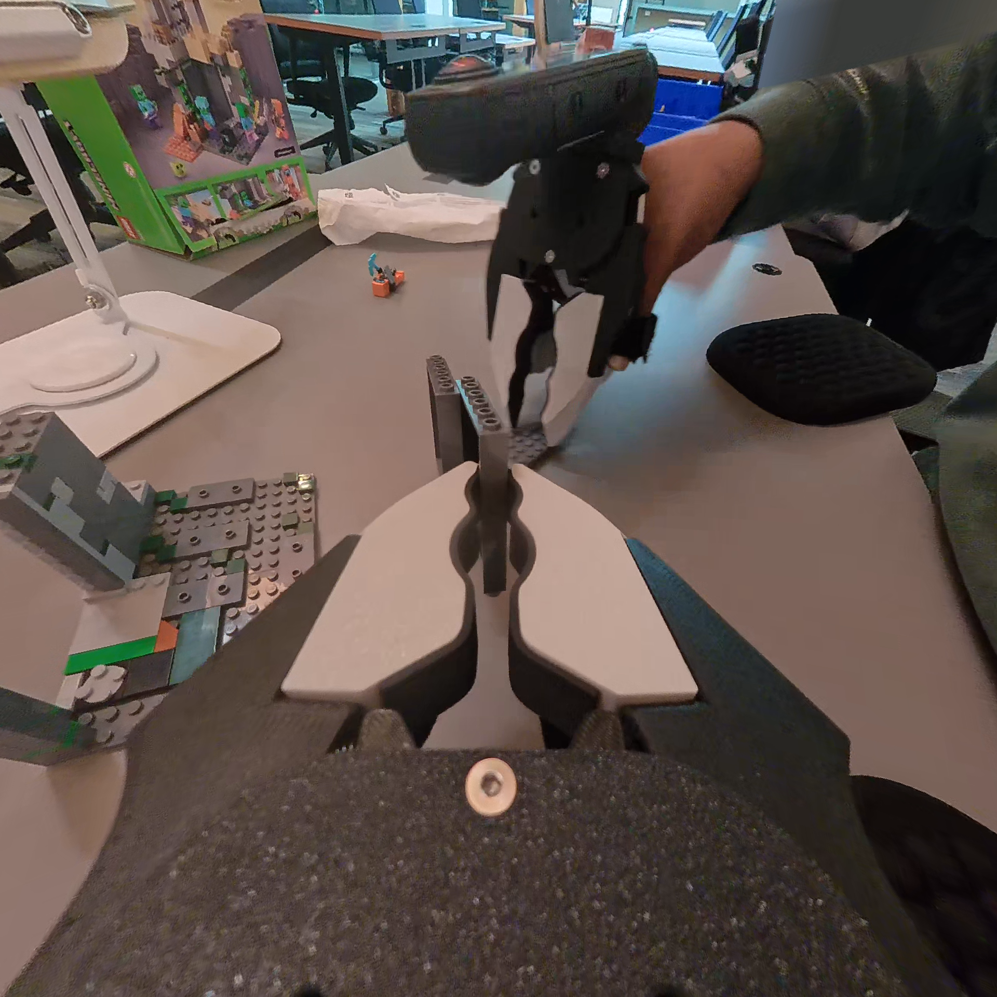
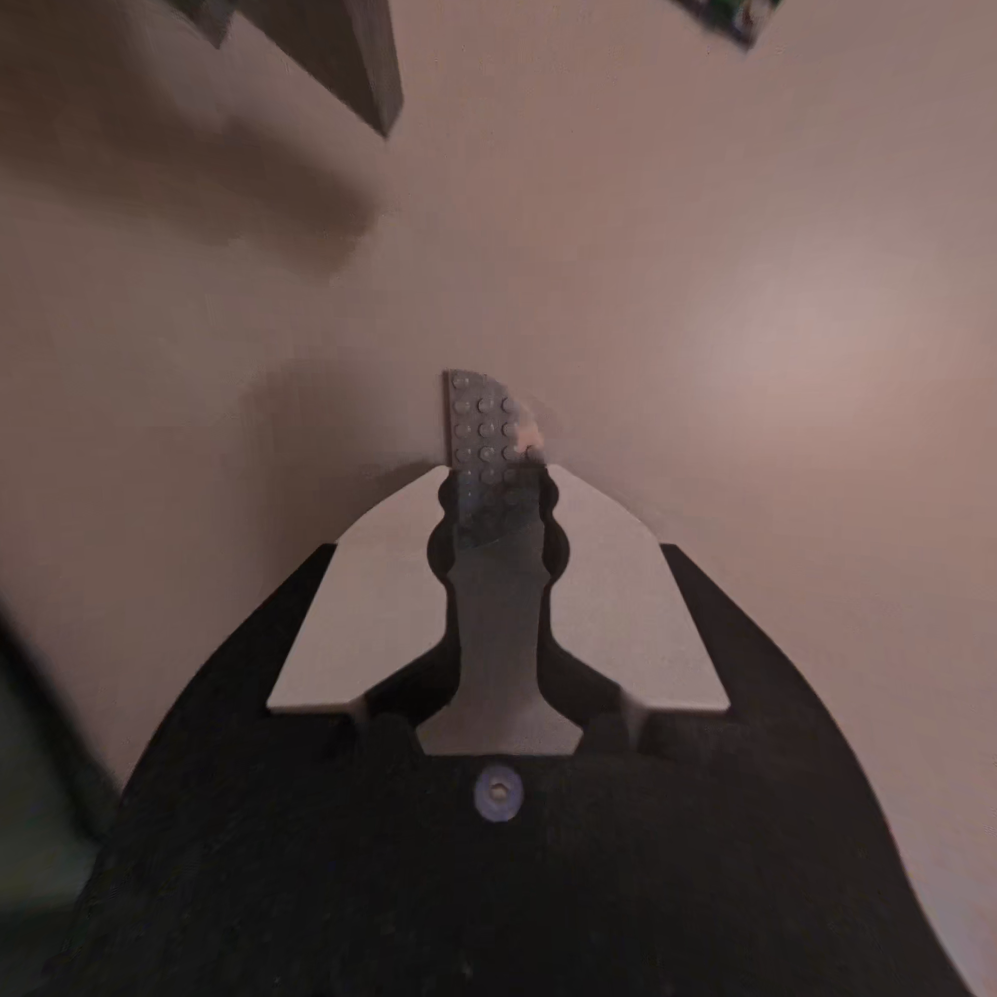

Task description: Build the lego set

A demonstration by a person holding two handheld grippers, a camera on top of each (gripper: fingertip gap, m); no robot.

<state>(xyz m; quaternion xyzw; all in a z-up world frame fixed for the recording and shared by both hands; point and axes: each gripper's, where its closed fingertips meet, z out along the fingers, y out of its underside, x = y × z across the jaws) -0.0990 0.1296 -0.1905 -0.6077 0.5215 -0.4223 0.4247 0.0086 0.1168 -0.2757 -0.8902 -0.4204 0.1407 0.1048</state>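
In the left wrist view my left gripper (image 1: 493,469) is shut on the edge of an upright dark grey wall piece (image 1: 493,518) with studs along its top. A second grey wall (image 1: 443,410) stands just behind it. My right gripper (image 1: 531,426), held by a hand, points down right beside these walls, its tips at a grey studded plate (image 1: 526,445) on the table. In the right wrist view the right gripper (image 2: 496,469) has the grey studded plate (image 2: 480,431) spanning the gap between its fingertips. That view is blurred.
A partly built model on a grey baseplate (image 1: 270,518) sits at the left. Farther back are a white stand base (image 1: 205,340), the green set box (image 1: 178,135), a white paper bag (image 1: 404,213) and a small orange figure (image 1: 386,280). A black armrest (image 1: 820,367) is at the right.
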